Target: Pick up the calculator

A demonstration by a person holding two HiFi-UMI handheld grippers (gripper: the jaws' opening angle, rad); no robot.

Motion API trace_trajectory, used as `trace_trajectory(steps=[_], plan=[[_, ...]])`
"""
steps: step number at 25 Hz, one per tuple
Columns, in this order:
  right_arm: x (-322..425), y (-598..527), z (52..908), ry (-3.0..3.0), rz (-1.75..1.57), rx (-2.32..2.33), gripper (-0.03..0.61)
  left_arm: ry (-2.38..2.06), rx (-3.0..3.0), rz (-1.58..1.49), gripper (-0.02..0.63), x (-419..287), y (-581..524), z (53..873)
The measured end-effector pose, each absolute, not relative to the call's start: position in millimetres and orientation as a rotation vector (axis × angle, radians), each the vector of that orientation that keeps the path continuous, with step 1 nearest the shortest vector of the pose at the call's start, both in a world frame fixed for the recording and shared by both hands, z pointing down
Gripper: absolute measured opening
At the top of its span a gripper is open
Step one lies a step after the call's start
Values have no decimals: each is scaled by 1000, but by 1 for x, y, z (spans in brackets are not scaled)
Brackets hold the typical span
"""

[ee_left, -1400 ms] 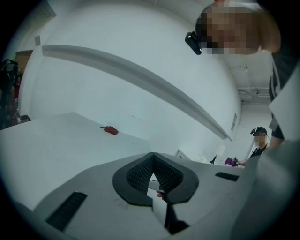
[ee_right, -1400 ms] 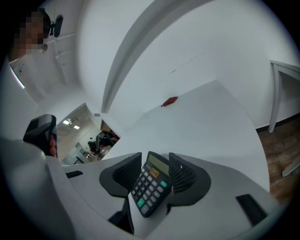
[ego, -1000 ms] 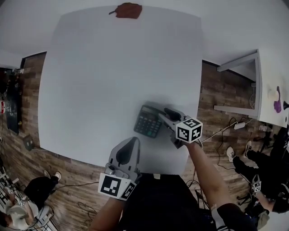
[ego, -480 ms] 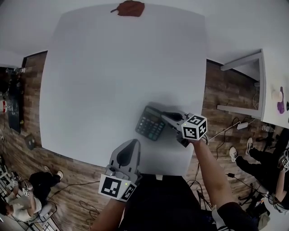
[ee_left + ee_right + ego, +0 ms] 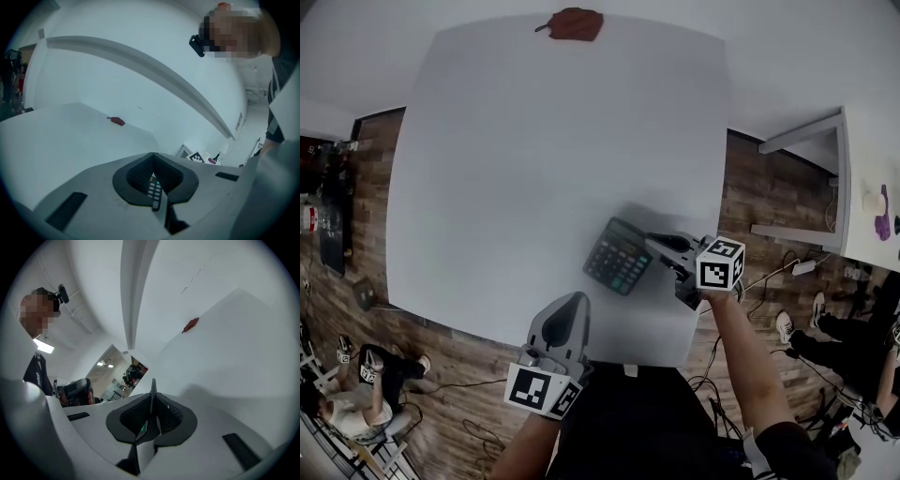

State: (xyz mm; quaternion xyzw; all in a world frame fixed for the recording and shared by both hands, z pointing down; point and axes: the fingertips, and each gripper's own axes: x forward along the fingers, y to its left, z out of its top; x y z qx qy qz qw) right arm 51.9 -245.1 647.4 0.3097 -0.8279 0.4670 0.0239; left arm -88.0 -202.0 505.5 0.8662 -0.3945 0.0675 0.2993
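The dark calculator point(image 5: 617, 256) with grey and green keys hangs tilted just above the white table point(image 5: 525, 141), casting a shadow near the front right corner. My right gripper point(image 5: 662, 245) is shut on its right edge; the jaws have just been closing with the calculator between them. In the right gripper view the calculator point(image 5: 153, 397) shows edge-on between the pads. My left gripper point(image 5: 573, 302) rests at the table's front edge, jaws together with nothing held. In the left gripper view a strip of the calculator's keys point(image 5: 154, 192) shows beyond the closed tips.
A small red object point(image 5: 574, 23) lies at the table's far edge. A second white table point(image 5: 872, 178) with small purple items stands to the right. Wooden floor, cables and other people's feet surround the table.
The right gripper's jaws closed on the calculator's right edge, then rose and drew slightly right, lifting and tilting the calculator off the table. The left gripper stayed put.
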Motion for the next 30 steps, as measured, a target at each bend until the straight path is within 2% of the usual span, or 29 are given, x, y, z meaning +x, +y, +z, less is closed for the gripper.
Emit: trace_trajectory(steps=[6,17,23,30], plan=[[63,-231,570,-2660,1449,985,46,-1066,2313,165,5,-92,-195,486],[75,-137,407,-2868,1368,841,46,-1208,2395,10,5,-88,-181,395],[86,-93,368,-2932,1304,768,46,-1162,2466,-80,5,-51,-144,364],[98,-49,355,-2933,1255,702,46,-1216,2486,-117,5,-48,-118,344]])
